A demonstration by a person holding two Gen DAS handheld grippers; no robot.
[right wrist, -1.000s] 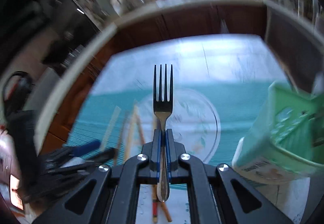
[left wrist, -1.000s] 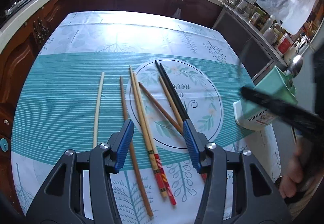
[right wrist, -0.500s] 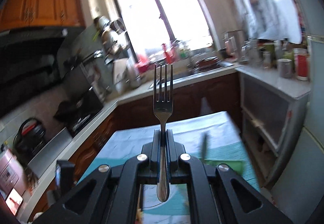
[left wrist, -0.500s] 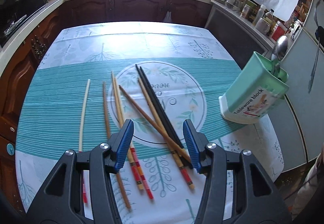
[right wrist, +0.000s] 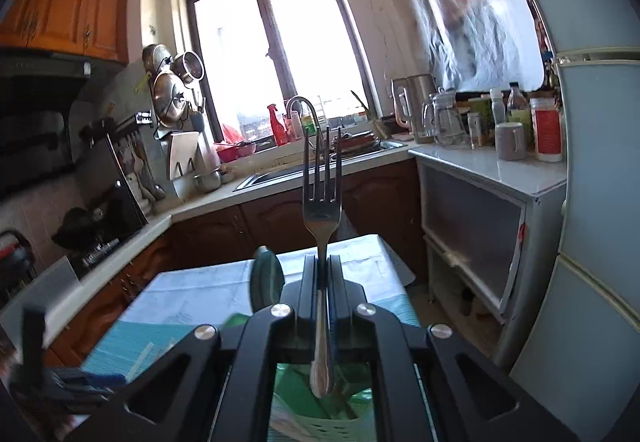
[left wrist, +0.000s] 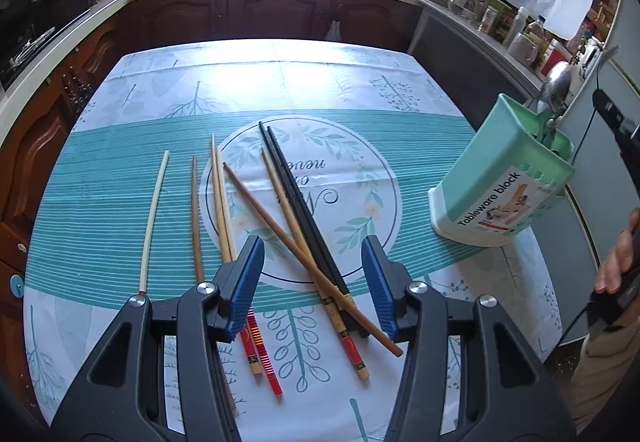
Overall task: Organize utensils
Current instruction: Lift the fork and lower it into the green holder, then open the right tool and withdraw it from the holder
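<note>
Since the previous frame the right gripper [right wrist: 322, 274] has swung upright over the green tableware block [left wrist: 500, 182], whose open top now sits directly beneath it. Its jaws are clamped on the fork [right wrist: 321, 210], tines up, handle end hanging just above the opening. Left gripper [left wrist: 314, 282] hovers wide, empty, chopsticks [left wrist: 288, 202] scattered ahead of it. Fork judged rigid, smooth metal, liable to slip; mid-handle grip suits.

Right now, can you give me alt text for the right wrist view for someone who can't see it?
The right gripper is shut on a silver metal fork, tines up, its handle end hanging over the open green plastic utensil holder directly below. Behind lie the tablecloth-covered table and a kitchen counter with a sink under a bright window.
</note>
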